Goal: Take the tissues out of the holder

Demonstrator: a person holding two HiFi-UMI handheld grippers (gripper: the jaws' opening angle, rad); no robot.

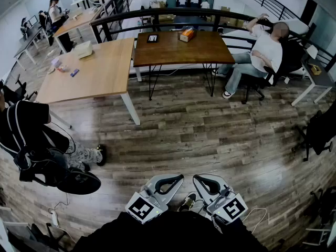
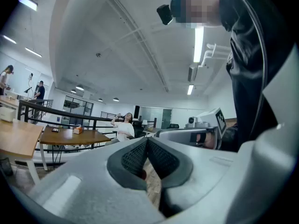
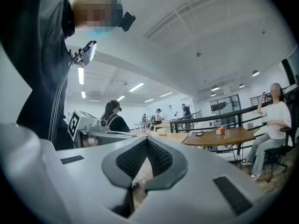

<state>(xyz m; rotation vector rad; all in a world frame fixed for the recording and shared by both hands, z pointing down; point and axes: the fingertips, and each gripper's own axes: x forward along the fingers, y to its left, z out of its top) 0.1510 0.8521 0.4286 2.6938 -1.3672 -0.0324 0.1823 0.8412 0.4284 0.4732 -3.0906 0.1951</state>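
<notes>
Left gripper (image 1: 178,178) and right gripper (image 1: 197,178) are held closed and empty; tissue holder (image 1: 187,34) is set on dark table (image 1: 173,50) well apart, open floor (image 1: 199,130) between

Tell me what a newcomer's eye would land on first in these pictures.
First come the left gripper and the right gripper, low in the head view. They sit side by side over the wood floor, jaws shut on nothing. Next is the orange tissue box on the dark table far across the room, well away from both. Right of that table, a person in a white top sits leaning back.
</notes>
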